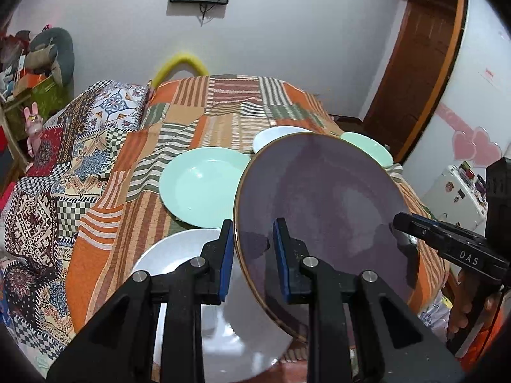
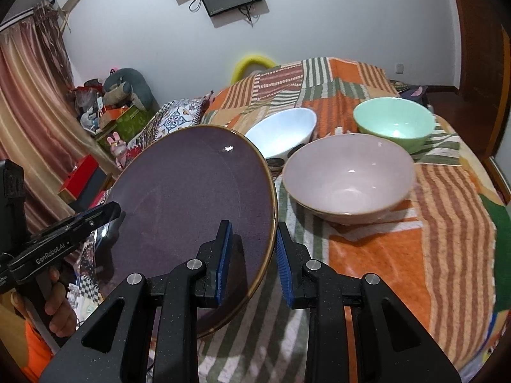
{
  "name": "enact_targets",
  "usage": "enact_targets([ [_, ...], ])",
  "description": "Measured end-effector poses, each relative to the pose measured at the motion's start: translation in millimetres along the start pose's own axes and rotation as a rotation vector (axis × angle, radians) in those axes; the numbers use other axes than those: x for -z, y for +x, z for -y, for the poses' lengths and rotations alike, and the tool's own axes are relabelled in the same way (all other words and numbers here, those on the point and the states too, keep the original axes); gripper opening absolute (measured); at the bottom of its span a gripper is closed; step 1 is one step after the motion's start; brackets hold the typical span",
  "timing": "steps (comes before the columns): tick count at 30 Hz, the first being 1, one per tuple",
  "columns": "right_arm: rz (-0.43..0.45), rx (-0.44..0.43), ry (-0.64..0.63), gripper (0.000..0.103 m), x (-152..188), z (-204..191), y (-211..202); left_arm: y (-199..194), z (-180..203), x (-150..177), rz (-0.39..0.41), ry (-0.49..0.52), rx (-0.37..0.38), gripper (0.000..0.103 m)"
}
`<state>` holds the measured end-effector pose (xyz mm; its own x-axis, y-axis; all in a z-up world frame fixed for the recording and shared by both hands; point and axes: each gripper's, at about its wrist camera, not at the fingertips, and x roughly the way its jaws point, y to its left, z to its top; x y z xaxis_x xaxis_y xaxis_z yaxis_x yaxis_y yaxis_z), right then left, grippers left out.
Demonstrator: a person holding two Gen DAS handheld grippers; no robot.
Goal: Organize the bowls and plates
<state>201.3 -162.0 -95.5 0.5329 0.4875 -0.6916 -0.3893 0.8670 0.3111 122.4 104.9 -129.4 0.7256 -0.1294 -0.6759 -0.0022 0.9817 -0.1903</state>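
Note:
A large purple plate [image 1: 322, 210] with a brown rim is held tilted above the bed between both grippers. My left gripper [image 1: 252, 255] straddles its left rim, jaws on either side with a gap showing. My right gripper [image 2: 252, 255] straddles its right rim [image 2: 191, 210] the same way. Each gripper shows in the other's view, the right one [image 1: 412, 223] and the left one [image 2: 105, 214]. A mint plate [image 1: 201, 185] and a grey plate [image 1: 191, 287] lie on the bed. A pink bowl [image 2: 348, 178], a white bowl [image 2: 281, 134] and a mint bowl [image 2: 394, 124] stand further right.
The bed carries a striped orange patchwork cover [image 1: 223, 105] and a patterned quilt [image 1: 64, 159] on its left. A wooden door [image 1: 415, 63] and a white fridge [image 1: 479, 63] stand at the right. Clutter and curtains [image 2: 38, 111] fill the left corner.

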Motion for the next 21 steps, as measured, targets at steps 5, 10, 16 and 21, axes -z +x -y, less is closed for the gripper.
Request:
enact_targets([
  [5,0.016,0.016,0.018,0.025,6,11,-14,-8,21,7,-0.001,0.036,0.015,0.024],
  [10,0.023,0.038,0.024,0.025,18,19,-27,-11,38,15,-0.023,0.064,0.031,0.024],
  [16,0.015,0.058,0.045,0.025,29,33,-36,-4,55,26,-0.072,0.091,0.045,0.024],
  [21,0.002,0.075,0.064,0.025,39,46,-39,9,63,33,-0.129,0.108,0.054,0.024],
])
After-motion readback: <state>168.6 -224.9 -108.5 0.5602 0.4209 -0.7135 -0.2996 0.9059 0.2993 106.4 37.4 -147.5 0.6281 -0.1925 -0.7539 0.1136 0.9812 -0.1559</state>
